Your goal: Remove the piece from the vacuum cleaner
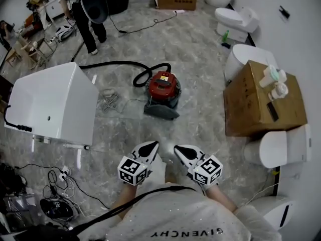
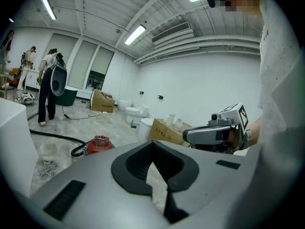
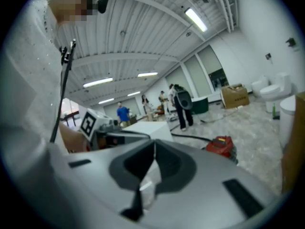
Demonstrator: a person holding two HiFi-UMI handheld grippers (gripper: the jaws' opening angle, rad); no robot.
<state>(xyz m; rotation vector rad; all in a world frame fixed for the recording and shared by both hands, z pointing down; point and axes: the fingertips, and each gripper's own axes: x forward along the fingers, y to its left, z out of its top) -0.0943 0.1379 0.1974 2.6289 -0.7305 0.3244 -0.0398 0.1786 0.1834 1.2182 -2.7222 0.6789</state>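
Nearest to the person, well short of the vacuum cleaner [image 1: 161, 87], the left gripper [image 1: 153, 145] and the right gripper [image 1: 177, 148] are held side by side at the chest, tips angled toward each other and toward the vacuum cleaner. In the left gripper view the left gripper's [image 2: 153, 147] jaws are pressed together with nothing between them; only floor shows through the gap below the tips. The right gripper view shows the same for the right gripper [image 3: 153, 152]: jaws together, empty. Neither touches anything, and each sees the other gripper just beside it.

Farther out on the grey marbled floor [image 1: 200, 59] the vacuum cleaner stands upright, a round red canister with a black handle on top. A dark grey part [image 1: 161, 110] lies against its near side; whether the canister rests on it I cannot tell. Canister and grey part together line up near to far from the person. The black hose [image 1: 115, 63] leaves the canister's far left side, curls in a loop, then runs away to the left.

Left of the vacuum cleaner is a big white box [image 1: 50, 104], with a small heap of metal bits [image 1: 110, 100] between the two. Right of it is a cardboard box [image 1: 263, 102]. Far beyond it, to the left, a person [image 1: 88, 14] stands.
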